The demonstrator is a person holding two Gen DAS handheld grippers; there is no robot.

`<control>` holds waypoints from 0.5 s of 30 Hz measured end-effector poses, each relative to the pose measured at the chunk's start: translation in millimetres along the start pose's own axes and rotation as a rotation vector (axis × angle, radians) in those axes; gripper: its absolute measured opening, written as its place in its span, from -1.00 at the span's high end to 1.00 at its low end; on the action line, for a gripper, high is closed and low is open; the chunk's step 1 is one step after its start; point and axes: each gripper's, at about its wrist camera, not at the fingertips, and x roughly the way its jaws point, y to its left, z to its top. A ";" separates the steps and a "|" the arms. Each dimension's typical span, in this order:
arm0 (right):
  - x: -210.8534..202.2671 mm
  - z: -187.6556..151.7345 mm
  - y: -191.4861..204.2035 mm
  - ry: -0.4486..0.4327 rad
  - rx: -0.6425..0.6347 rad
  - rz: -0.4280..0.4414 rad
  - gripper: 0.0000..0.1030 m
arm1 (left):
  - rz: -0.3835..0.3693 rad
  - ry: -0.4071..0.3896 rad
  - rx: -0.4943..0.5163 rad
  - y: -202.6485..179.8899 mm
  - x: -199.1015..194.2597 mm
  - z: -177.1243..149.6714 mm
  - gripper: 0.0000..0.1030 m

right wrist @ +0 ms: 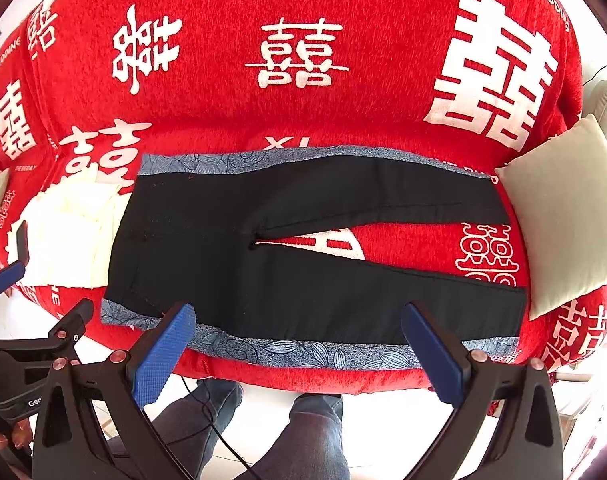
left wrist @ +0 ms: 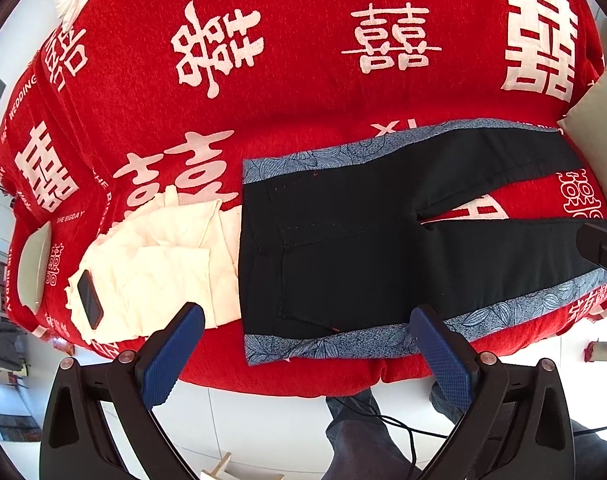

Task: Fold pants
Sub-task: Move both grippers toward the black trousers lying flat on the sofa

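Observation:
Black pants point(left wrist: 343, 248) with blue floral side stripes lie flat on a red bed cover point(left wrist: 287, 92), waistband to the left, both legs spread apart to the right. They also show in the right wrist view point(right wrist: 303, 280). My left gripper point(left wrist: 307, 320) is open and empty, held above the near edge by the waist. My right gripper point(right wrist: 299, 316) is open and empty, held above the near leg's floral stripe. The left gripper's fingertip point(right wrist: 3, 278) shows at the left edge of the right wrist view.
A cream garment point(left wrist: 163, 264) lies left of the waistband with a dark phone point(left wrist: 89, 300) on it. A beige cushion point(right wrist: 563, 216) sits at the legs' end on the right. A grey pad point(left wrist: 33, 268) lies at far left. White tiled floor point(left wrist: 263, 420), the person's legs and a cable are below.

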 end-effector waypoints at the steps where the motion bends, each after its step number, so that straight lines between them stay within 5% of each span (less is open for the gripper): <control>1: 0.3 0.8 -1.0 0.001 0.001 0.000 -1.00 | 0.001 -0.001 0.002 -0.7 0.0 0.7 -1.00; 15: 3.0 6.9 -6.7 -0.001 -0.002 0.004 -1.00 | 0.023 -0.012 0.002 -4.4 -1.8 6.7 -1.00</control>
